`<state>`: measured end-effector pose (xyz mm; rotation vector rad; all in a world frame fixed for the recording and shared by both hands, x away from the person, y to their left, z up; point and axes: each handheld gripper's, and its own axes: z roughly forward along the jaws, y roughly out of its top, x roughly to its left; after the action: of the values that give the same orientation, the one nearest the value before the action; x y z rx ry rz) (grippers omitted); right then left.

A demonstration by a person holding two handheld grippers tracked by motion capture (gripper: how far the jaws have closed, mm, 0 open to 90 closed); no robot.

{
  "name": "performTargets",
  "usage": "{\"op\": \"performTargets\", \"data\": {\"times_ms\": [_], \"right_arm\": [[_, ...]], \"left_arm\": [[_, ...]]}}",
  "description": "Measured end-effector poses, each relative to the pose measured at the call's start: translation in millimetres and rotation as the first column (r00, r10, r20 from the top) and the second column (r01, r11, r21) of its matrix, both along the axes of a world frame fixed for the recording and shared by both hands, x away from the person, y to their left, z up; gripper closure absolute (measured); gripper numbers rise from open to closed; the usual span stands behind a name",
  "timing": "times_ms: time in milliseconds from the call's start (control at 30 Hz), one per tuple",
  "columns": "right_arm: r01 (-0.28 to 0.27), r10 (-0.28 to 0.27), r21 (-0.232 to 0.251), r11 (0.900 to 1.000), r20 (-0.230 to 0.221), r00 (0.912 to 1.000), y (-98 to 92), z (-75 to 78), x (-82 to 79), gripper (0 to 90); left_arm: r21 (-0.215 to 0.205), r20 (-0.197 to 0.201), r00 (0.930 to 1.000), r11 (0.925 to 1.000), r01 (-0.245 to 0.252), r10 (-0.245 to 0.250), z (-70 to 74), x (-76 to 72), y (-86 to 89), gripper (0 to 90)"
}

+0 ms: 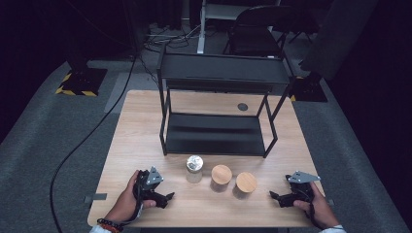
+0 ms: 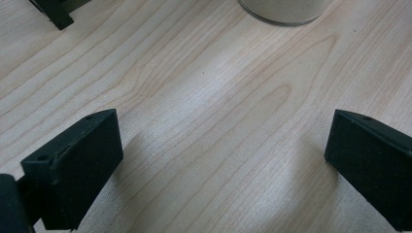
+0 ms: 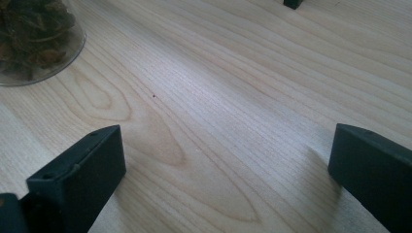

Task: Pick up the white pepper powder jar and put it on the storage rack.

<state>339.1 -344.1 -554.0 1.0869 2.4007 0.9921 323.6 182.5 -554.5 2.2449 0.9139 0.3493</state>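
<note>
Both our grippers, left (image 1: 164, 198) and right (image 1: 278, 199), rest wide open and empty on the table (image 1: 145, 126). Three jars stand upright between them; the silver-lid jar (image 1: 194, 168) is nearest the left.

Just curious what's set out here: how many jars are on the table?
3, in a row in front of the black shelf: a silver-lidded jar on the left, a wooden-lidded jar in the middle, another wooden-lidded one on the right.

A light wooden bench (image 1: 145, 131) stands on grey carpet floor (image 1: 43, 131); beyond it, a dark folding chair (image 1: 255, 29) sits in dim light.
</note>
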Motion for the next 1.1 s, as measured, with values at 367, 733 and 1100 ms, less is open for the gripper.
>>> {"op": "performTargets", "data": {"times_ms": [367, 733, 1100], "right_arm": [[0.009, -0.009, 0.0, 1.0, 0.0, 1.0, 0.8, 0.0, 0.2, 0.0], [0.009, -0.009, 0.0, 1.0, 0.001, 1.0, 0.8, -0.1, 0.2, 0.0], [0.009, -0.009, 0.001, 1.0, 0.001, 1.0, 0.8, -0.1, 0.2, 0.0]], "left_arm": [[0.03, -0.023, 0.9997, 0.9995, -0.01, 0.011, 3.3, 0.6, -3.0, 0.2], [0.072, -0.048, 0.9988, 0.9974, -0.002, 0.006, 9.8, -1.0, -7.8, 1.9], [0.056, -0.028, 0.9994, 0.9983, -0.017, 0.018, 20.9, -5.7, -9.8, 1.9]]}}
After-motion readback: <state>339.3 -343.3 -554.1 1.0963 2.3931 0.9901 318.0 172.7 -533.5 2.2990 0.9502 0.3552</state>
